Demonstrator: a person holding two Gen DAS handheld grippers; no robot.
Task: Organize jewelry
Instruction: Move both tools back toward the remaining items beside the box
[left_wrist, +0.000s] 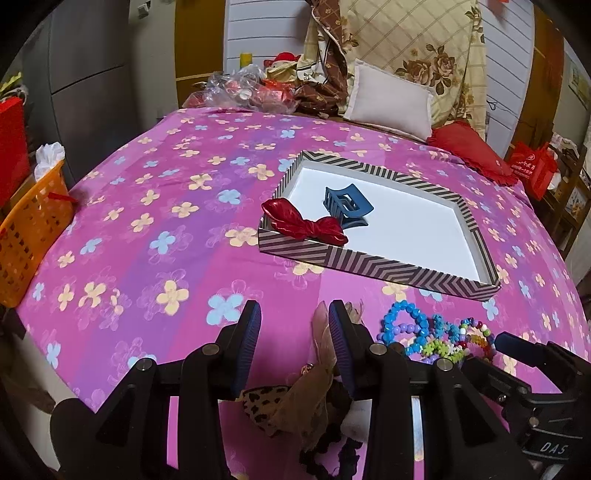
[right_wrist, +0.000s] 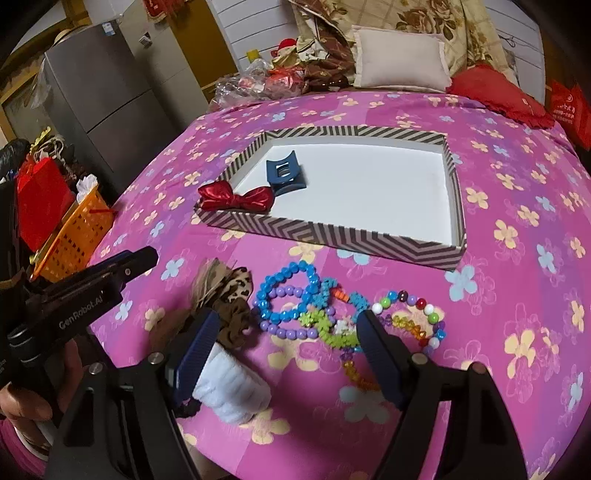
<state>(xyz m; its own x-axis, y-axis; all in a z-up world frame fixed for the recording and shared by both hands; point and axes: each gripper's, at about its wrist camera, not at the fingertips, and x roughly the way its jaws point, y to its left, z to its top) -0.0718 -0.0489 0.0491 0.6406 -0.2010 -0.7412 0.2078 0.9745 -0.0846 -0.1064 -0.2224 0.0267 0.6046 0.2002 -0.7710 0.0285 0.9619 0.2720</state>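
1. My left tool (left_wrist: 293, 314) hangs over the near edge of the bed (left_wrist: 155, 229), jaws wide apart and holding nothing; the leopard-print scrunchie pile (left_wrist: 295, 402) lies below it.
2. My right tool (right_wrist: 286, 326) has its jaws opening, nothing pressed between them; the heap of bead bracelets (right_wrist: 295, 302) lies on the bed under the gap.
3. The striped tray (right_wrist: 332, 240) sits mid-bed, beyond the bracelets.
4. A blue claw clip (right_wrist: 284, 175) rests inside the tray near its far left corner.
5. A red bow (right_wrist: 236, 197) lies across the tray's near left corner, on the rim.
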